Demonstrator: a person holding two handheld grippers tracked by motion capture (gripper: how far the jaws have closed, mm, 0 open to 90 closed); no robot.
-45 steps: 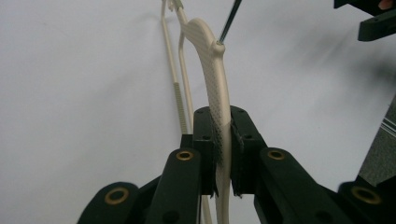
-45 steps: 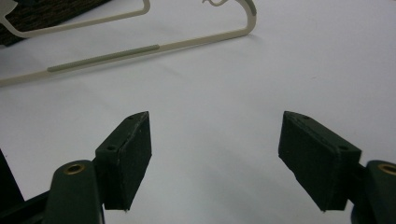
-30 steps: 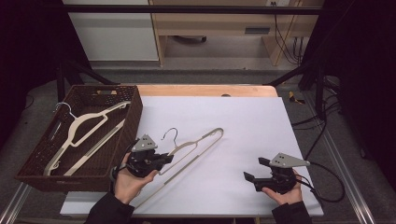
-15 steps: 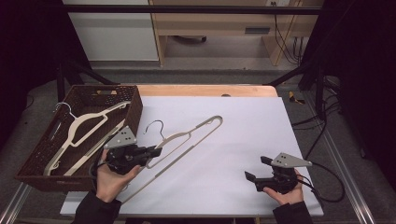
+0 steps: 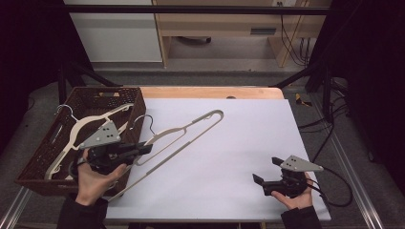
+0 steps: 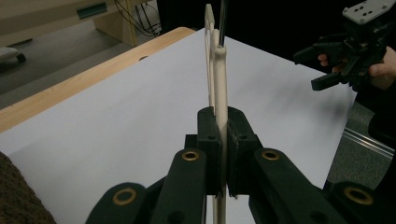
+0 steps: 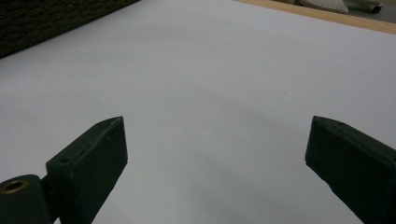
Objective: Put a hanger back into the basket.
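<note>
A beige plastic hanger (image 5: 191,129) with a dark wire hook is tilted up off the white tabletop (image 5: 229,143), its long end trailing to the right. My left gripper (image 5: 143,149) is shut on it near the hook, beside the brown wicker basket (image 5: 100,93). In the left gripper view the jaws (image 6: 223,140) pinch the hanger (image 6: 218,70) edge-on. My right gripper (image 5: 266,171) rests low at the table's front right, open, and its jaws have just been opening with nothing between them. The right gripper view shows its jaws (image 7: 215,154) wide apart over bare white surface.
The basket at the left holds another beige hanger (image 5: 79,129). A strip of wooden table edge (image 5: 210,92) runs along the back. Cables (image 5: 329,124) trail off the right side. The right gripper (image 6: 310,70) is far off in the left gripper view.
My left gripper has carried the hanger up and to the left, close to the basket. The right hand has stayed in place while its jaws spread a little wider.
</note>
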